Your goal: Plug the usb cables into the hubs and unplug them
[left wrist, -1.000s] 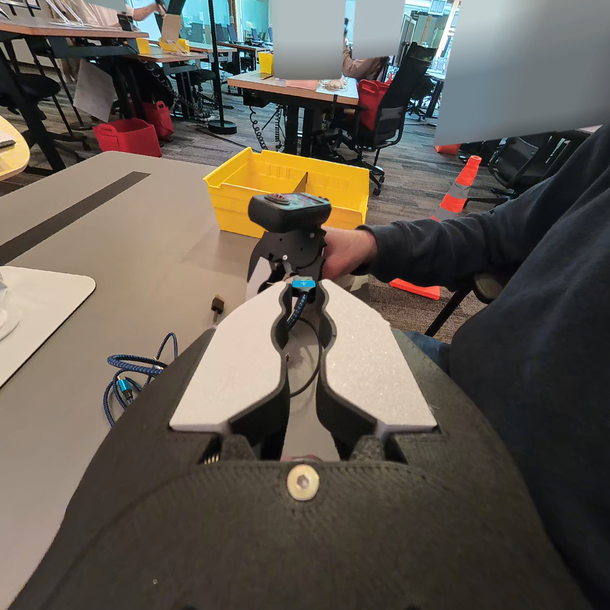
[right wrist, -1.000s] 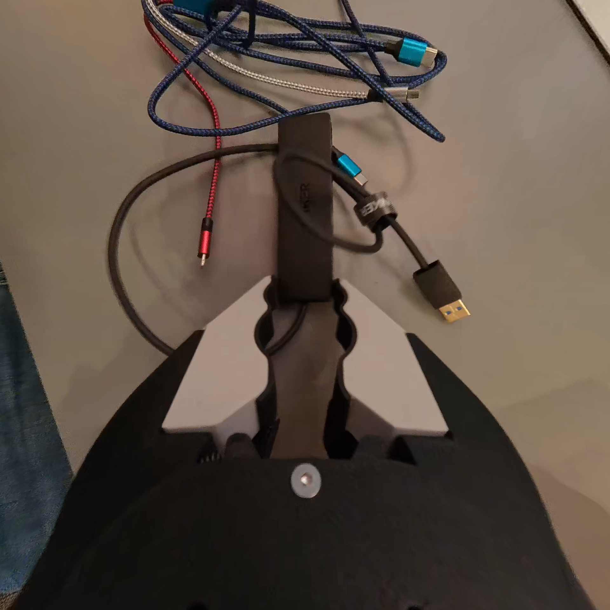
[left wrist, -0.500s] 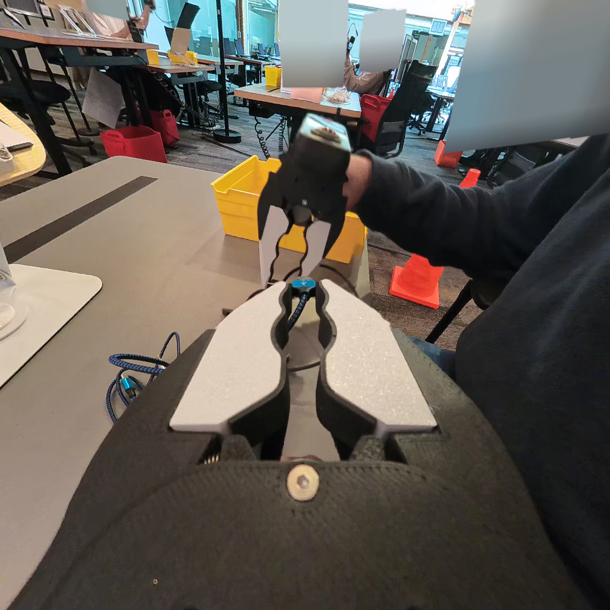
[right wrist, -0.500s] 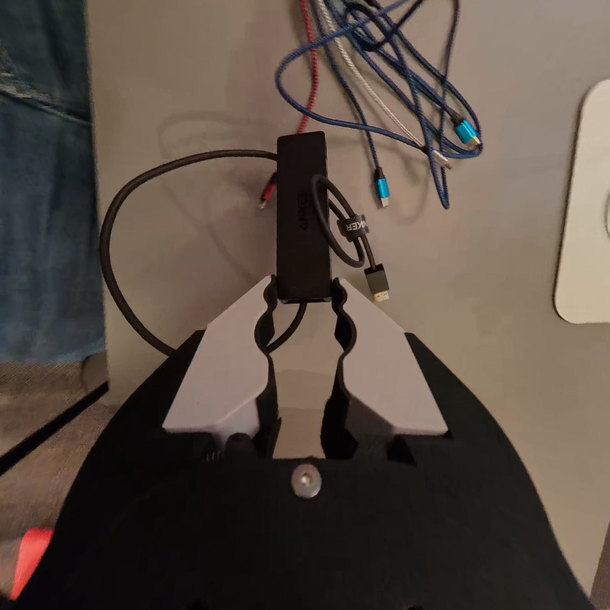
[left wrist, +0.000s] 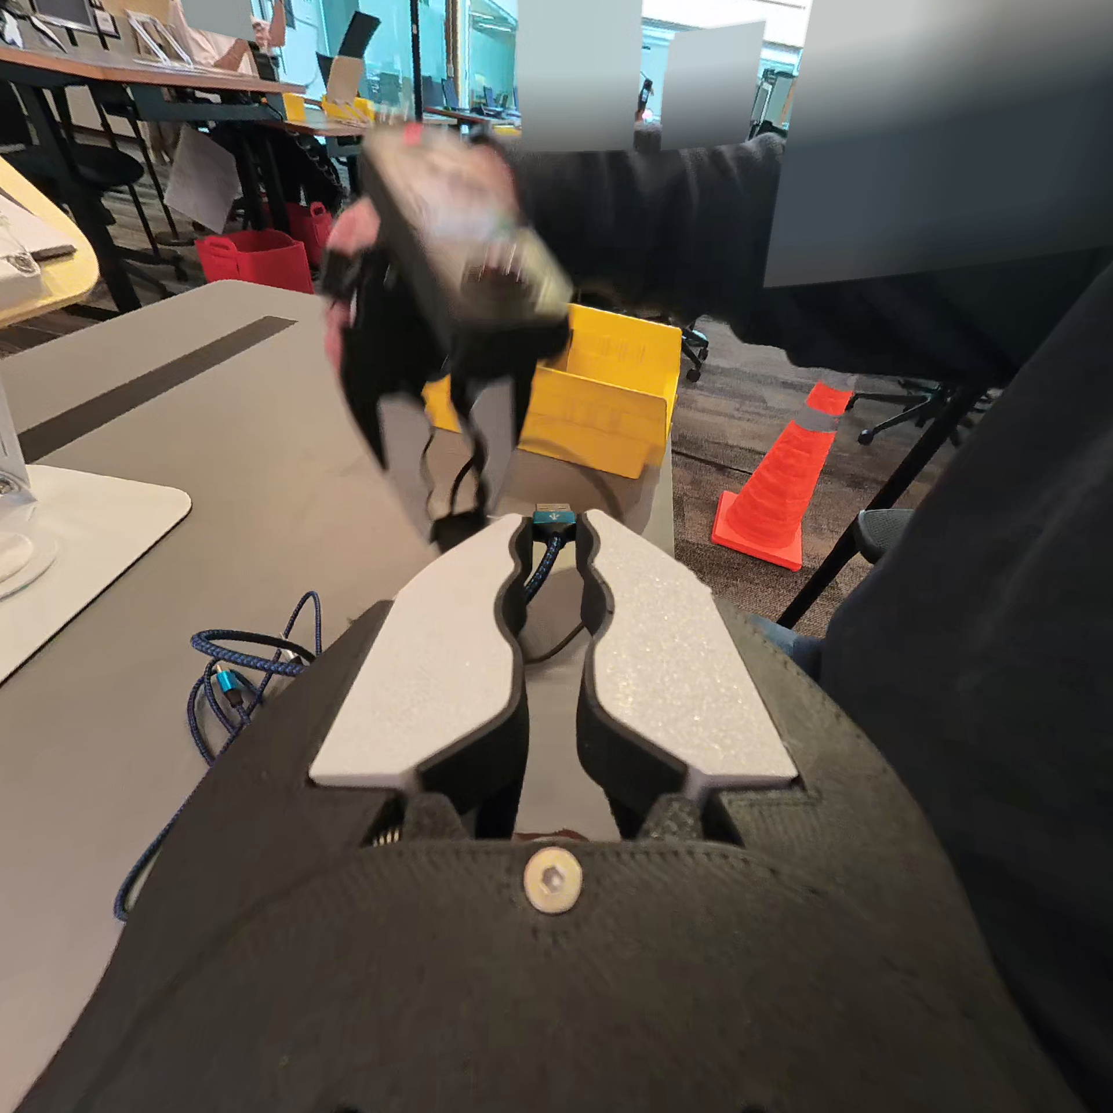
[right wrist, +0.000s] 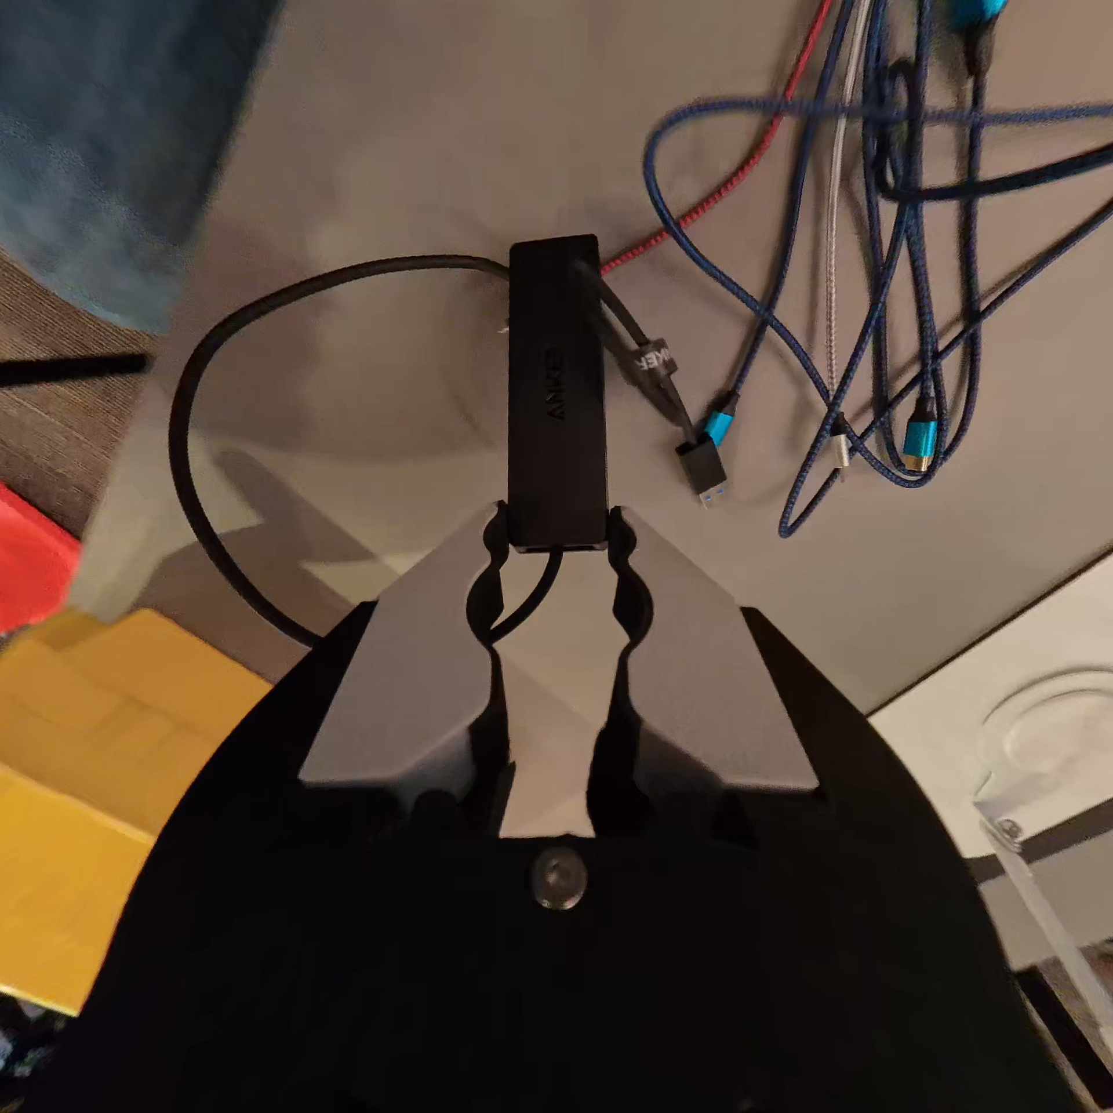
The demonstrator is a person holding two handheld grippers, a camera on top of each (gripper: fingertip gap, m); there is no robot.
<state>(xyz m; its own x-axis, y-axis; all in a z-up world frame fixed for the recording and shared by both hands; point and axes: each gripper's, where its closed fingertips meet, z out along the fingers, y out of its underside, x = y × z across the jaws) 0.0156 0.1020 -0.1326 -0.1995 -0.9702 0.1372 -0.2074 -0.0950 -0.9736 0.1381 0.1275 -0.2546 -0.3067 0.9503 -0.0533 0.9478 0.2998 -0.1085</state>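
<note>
with the left claw (left wrist: 553, 530) pinching the blue usb plug (left wrist: 552, 517) above the worktop's (left wrist: 253, 482) near edge and the right claw (right wrist: 557, 527) clamping the black hub (right wrist: 555, 385) aloft, turn a hub port square to the plug, then push straight in without twisting.

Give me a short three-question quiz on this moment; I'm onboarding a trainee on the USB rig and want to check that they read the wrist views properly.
1. True or false: the left gripper is shut on the blue braided cable's USB plug.
2. What does the right gripper hold? A) the red cable B) the black hub C) the yellow bin
3. Fill in: the hub's own black cable loops out to the ____ of the hub in the right wrist view.

Key: 1 true; 2 B; 3 left.
</note>
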